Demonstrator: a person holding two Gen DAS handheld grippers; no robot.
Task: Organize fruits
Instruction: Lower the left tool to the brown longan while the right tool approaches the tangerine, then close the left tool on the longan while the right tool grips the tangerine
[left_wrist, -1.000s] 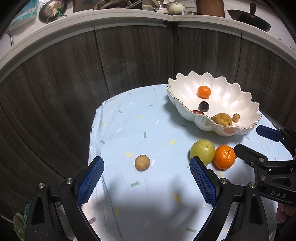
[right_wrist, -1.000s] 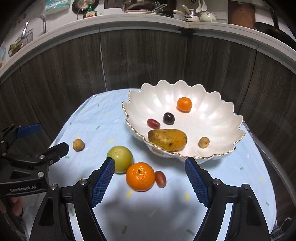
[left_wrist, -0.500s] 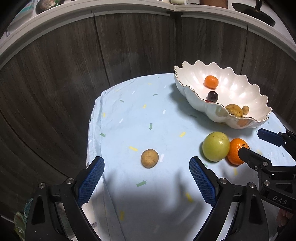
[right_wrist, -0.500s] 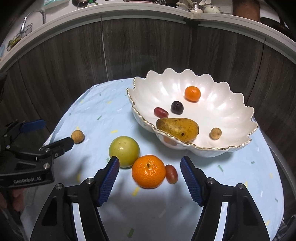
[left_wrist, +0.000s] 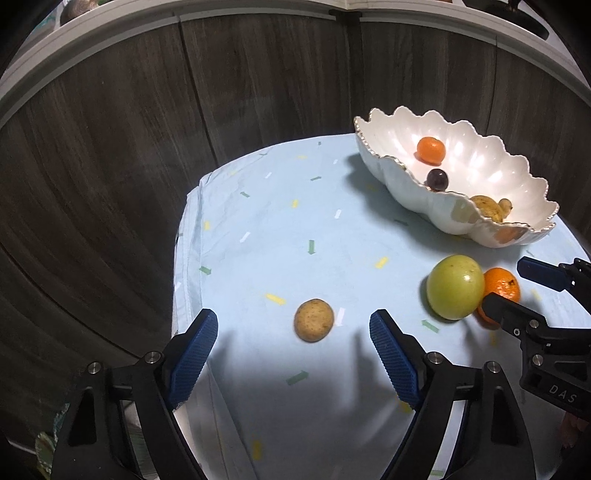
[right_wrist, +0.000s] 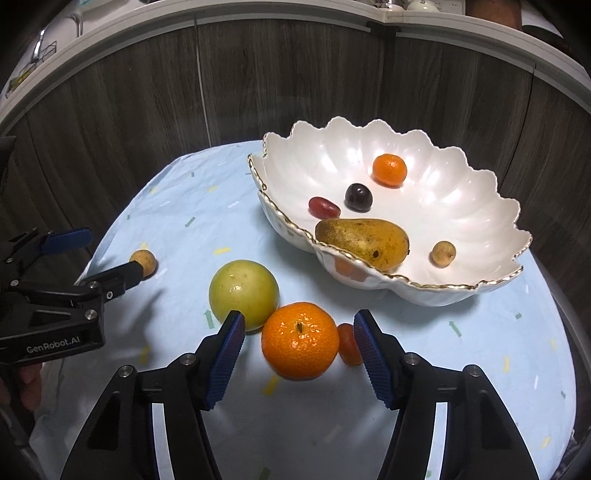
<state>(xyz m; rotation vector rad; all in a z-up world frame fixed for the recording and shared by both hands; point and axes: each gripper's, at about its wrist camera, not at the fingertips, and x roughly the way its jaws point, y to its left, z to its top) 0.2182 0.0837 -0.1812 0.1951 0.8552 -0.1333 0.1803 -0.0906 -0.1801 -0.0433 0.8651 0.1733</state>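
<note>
A small brown round fruit (left_wrist: 314, 320) lies on the light blue cloth, just ahead of and between the fingertips of my left gripper (left_wrist: 291, 325). Its jaws are closing and the pads are clear of the fruit. My right gripper (right_wrist: 300, 323) straddles a large orange (right_wrist: 300, 345). Those jaws are closing too, with gaps left on both sides. A red grape (right_wrist: 349, 345) sits against the orange by the right pad, and a green apple (right_wrist: 243, 290) touches the orange's left. The white scalloped bowl (right_wrist: 424, 286) holds a pear (right_wrist: 364, 242), a small orange, a dark plum, a red grape and a small brown fruit.
The blue confetti cloth (left_wrist: 277, 221) covers a round table whose left edge drops off near my left gripper. Dark wood cabinet fronts (left_wrist: 258, 92) curve behind the table under a white counter. A hand holds the left gripper (right_wrist: 110, 253) at the left of the right wrist view.
Both grippers have sunk toward the table and their jaws have narrowed. The brown fruit now sits between the left fingertips and the large orange between the right ones.
</note>
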